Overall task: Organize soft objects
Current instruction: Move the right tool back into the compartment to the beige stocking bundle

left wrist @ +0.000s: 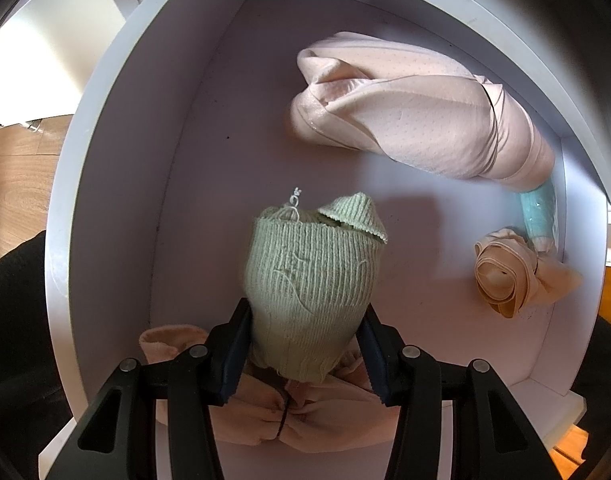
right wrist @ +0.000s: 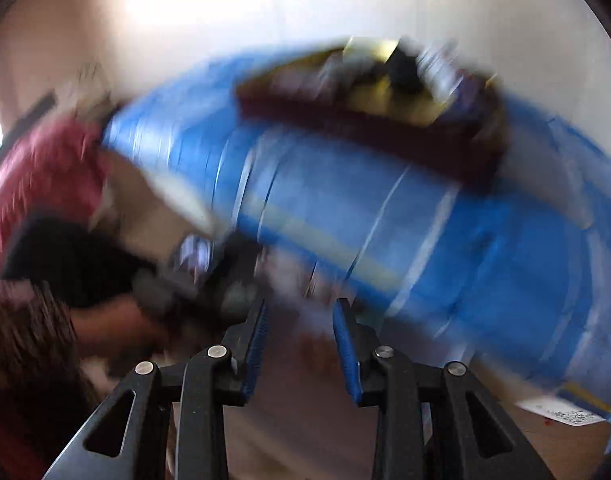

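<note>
In the left wrist view my left gripper (left wrist: 305, 316) is shut on a pale green knitted roll (left wrist: 311, 276) and holds it inside a white drawer (left wrist: 105, 160), above its floor. A pink fleece piece (left wrist: 305, 420) lies under the fingers at the near end. A large pink dotted roll (left wrist: 417, 112) lies at the far right, with a teal roll (left wrist: 539, 216) and a peach roll (left wrist: 509, 276) along the right wall. In the right wrist view my right gripper (right wrist: 301, 312) is open and empty; that view is motion-blurred.
The drawer's left half floor (left wrist: 209, 152) is bare. Wooden floor (left wrist: 17, 176) shows left of the drawer. The blurred right view shows a blue striped surface (right wrist: 425, 220), a dark tray of items (right wrist: 377, 112) on it, and dark and red shapes (right wrist: 45, 200) at left.
</note>
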Motion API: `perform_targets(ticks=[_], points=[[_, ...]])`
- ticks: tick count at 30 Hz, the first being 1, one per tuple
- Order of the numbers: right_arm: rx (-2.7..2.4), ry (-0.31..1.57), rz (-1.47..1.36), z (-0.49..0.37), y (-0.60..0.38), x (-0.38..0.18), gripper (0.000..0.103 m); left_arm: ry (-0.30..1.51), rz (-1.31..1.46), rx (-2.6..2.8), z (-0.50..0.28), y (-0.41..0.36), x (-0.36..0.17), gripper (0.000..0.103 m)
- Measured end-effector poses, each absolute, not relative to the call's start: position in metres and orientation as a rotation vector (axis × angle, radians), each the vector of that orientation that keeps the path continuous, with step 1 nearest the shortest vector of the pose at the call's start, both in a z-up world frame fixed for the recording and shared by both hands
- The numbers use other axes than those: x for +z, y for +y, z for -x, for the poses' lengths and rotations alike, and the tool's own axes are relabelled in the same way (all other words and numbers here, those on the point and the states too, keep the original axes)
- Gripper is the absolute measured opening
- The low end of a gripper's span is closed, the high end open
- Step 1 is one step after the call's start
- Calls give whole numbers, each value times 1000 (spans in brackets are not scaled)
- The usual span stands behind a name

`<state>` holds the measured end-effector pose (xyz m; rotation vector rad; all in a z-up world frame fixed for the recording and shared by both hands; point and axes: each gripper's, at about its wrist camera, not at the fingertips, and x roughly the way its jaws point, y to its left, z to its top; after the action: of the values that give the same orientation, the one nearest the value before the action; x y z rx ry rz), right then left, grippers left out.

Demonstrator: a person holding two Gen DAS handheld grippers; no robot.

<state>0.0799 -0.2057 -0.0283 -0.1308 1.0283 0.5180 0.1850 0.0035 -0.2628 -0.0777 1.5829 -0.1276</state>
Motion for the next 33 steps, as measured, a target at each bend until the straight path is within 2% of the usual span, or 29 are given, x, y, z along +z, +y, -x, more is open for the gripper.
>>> perform_targets(ticks=[7,13,25,33], points=[[461,1314,334,-97,-177,-140,34,1583,80,-125,-183,4,-262,51],[428,1405,442,-114,-173,-195,35,1586,89,-123,-181,7,-264,50],[425,1463,589,-120,-170,-257,35,1584,77,-132,-174,5,-266,50],[434,1525,484,-133,-175,-278,35,1565,62,-140,-168,0,-263,50]])
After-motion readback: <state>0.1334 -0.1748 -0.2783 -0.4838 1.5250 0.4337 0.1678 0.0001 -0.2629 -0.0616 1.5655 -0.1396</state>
